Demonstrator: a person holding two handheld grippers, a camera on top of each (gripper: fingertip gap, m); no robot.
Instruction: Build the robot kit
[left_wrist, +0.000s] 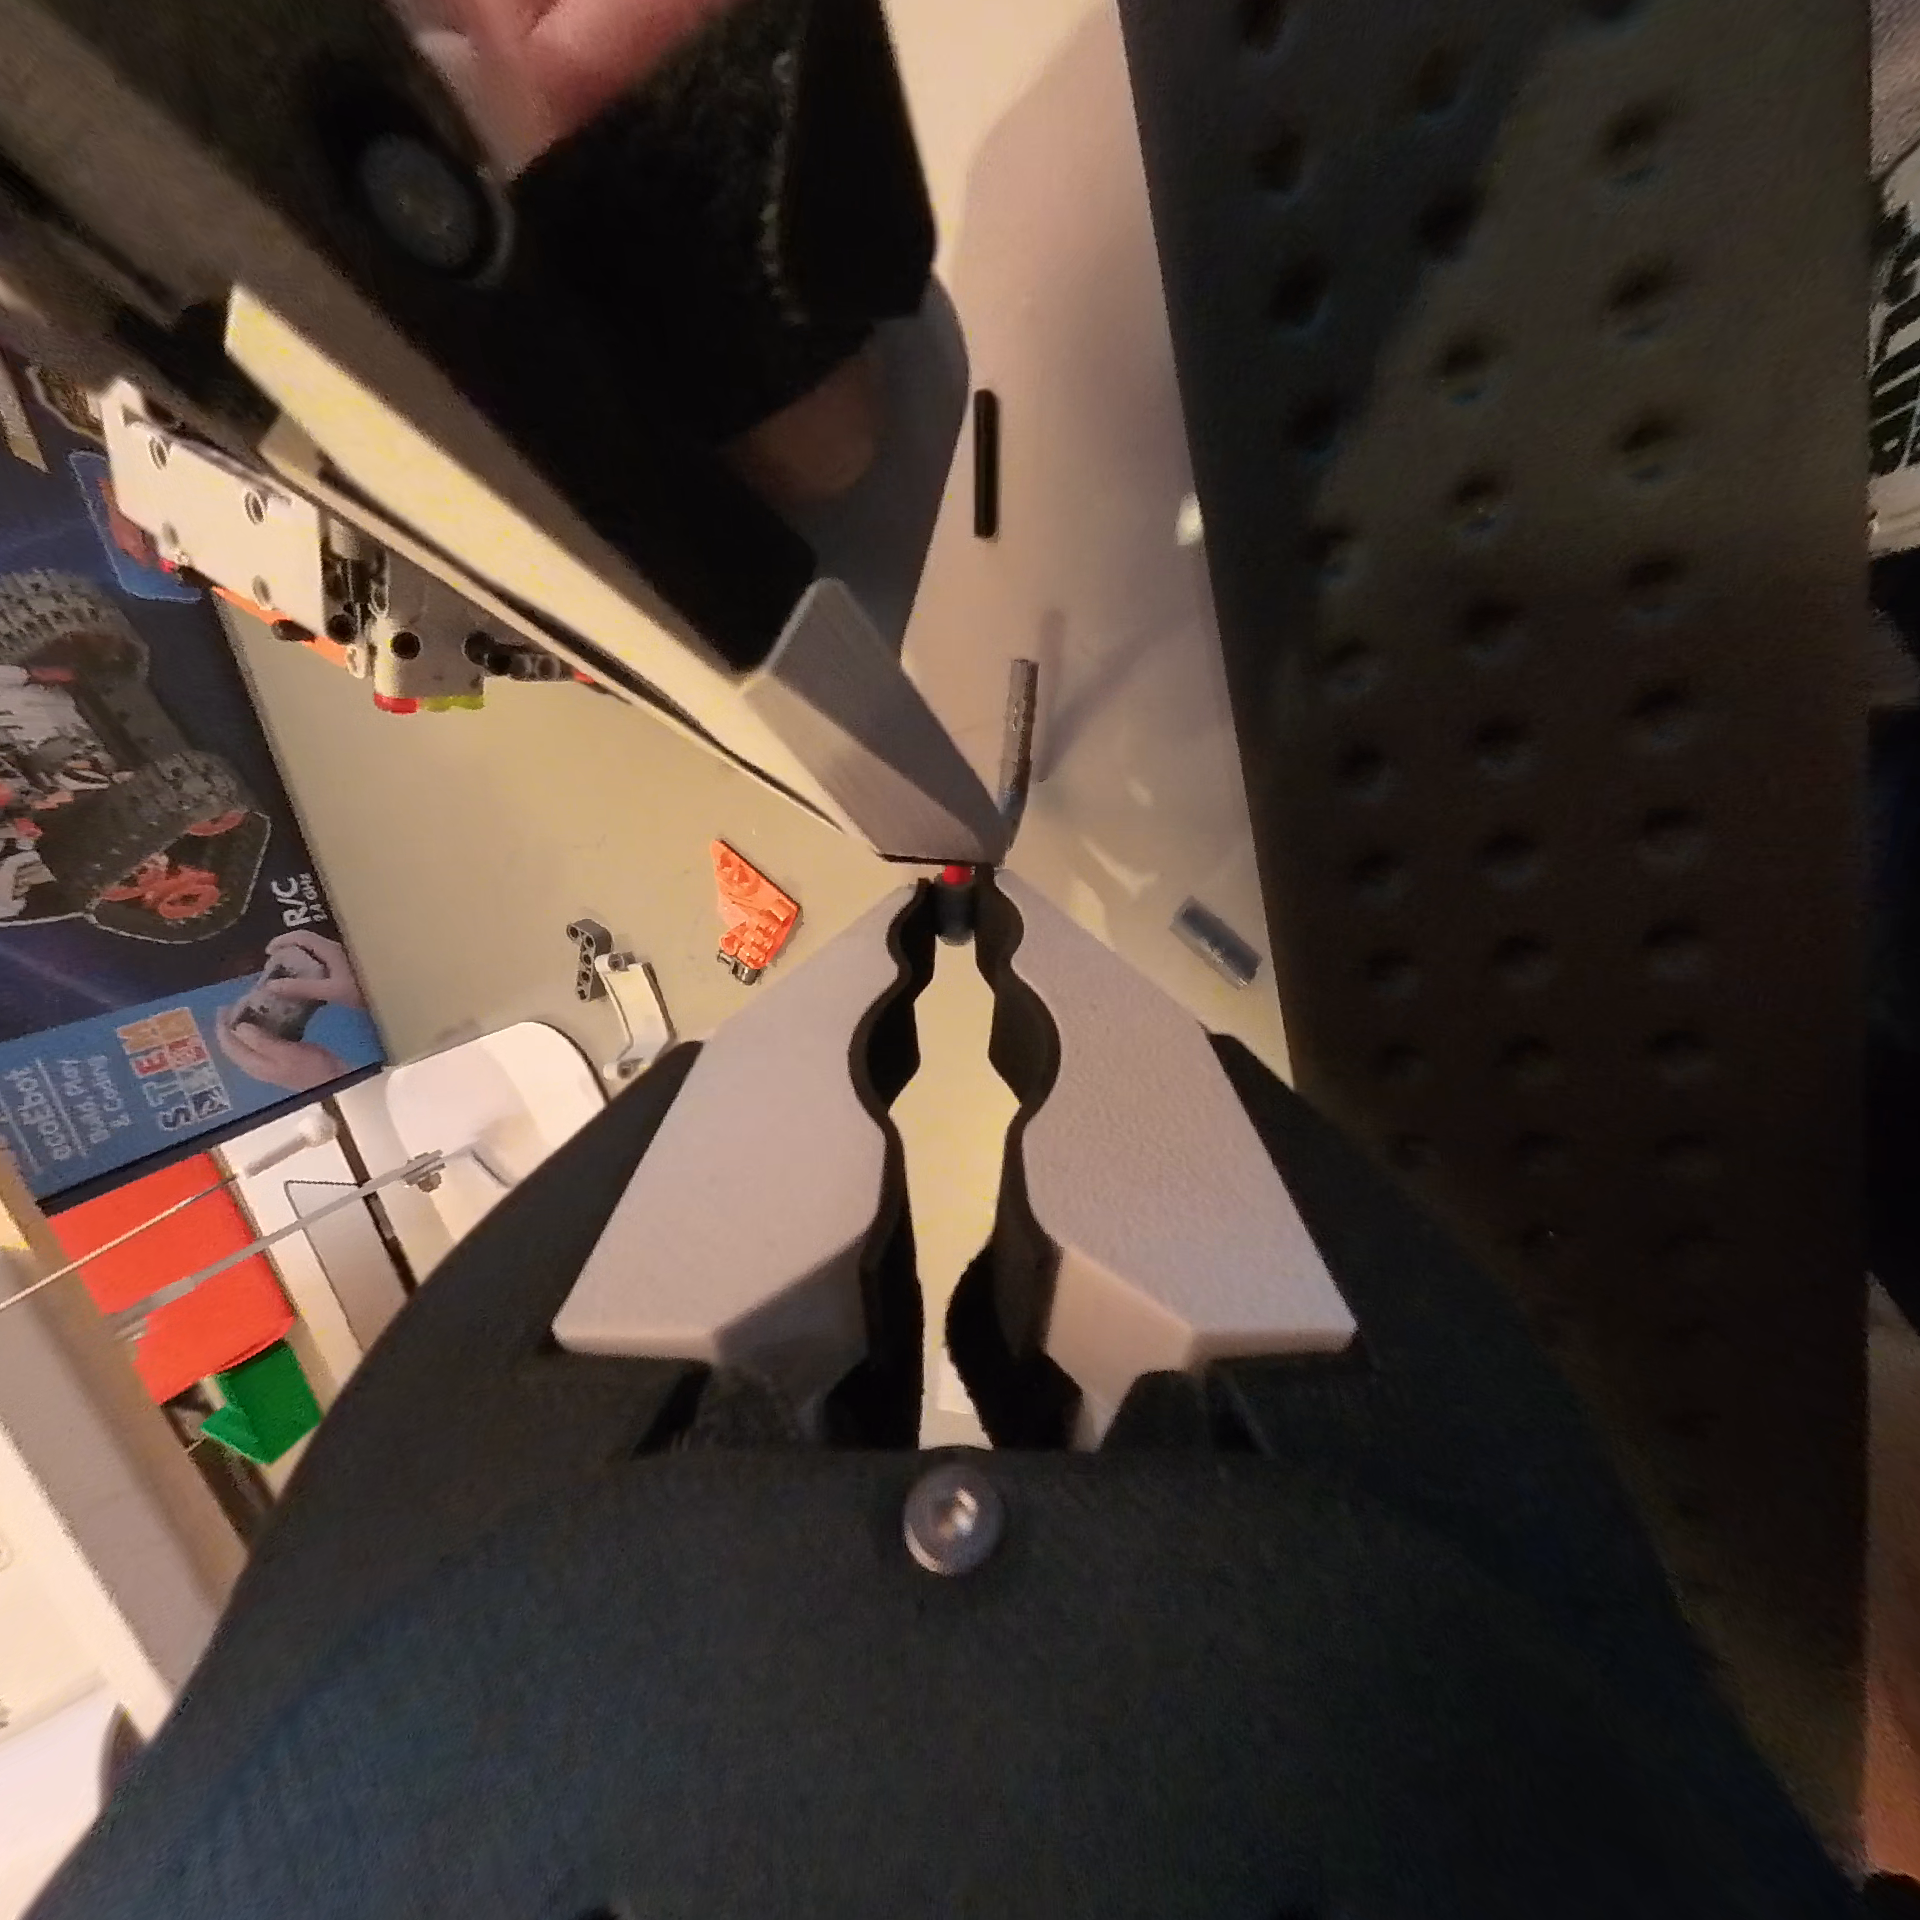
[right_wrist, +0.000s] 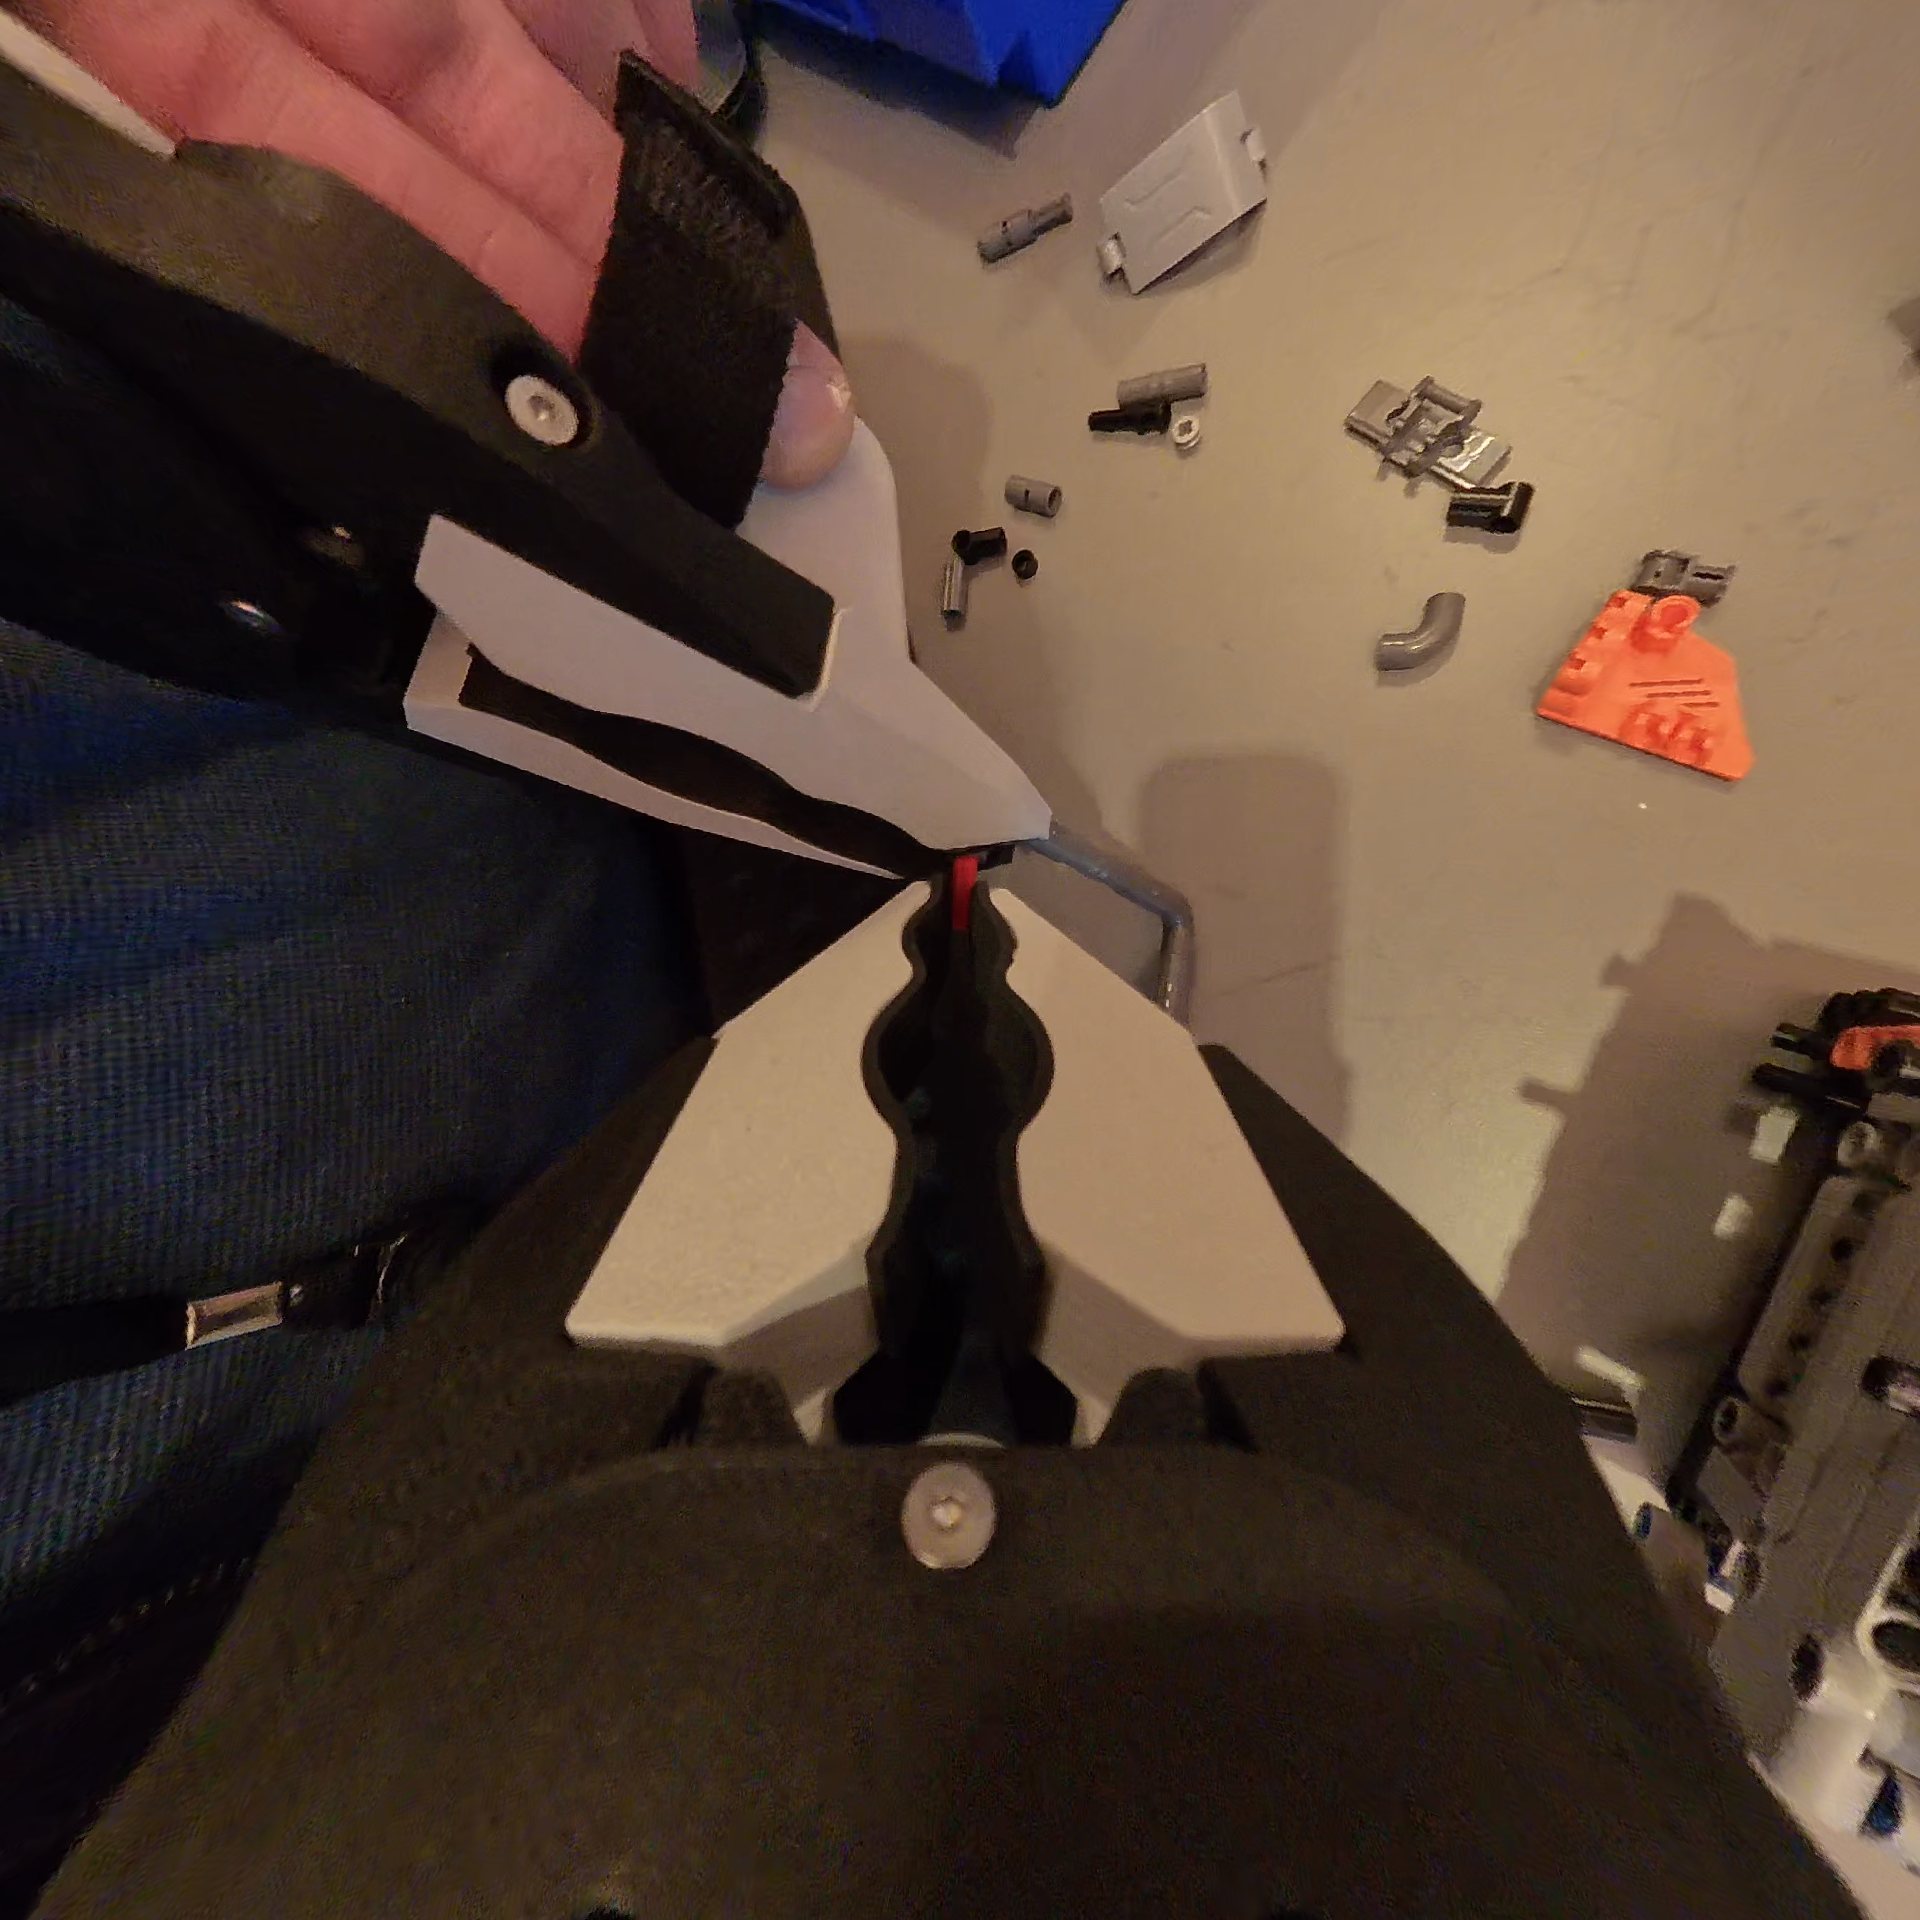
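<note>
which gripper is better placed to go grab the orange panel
Probably right. The orange panel lies on open table on the side of the right gripper; the left gripper comes in from the opposite side. Both are shut on the red-and-black pin.

Warm, dim indoor light fell on the worktop (right_wrist: 1351, 831), casting soft shadows. Wide-angle distortion bent both views' edges; motion blur smeared the left wrist view's upper-left corner and right side.
</note>
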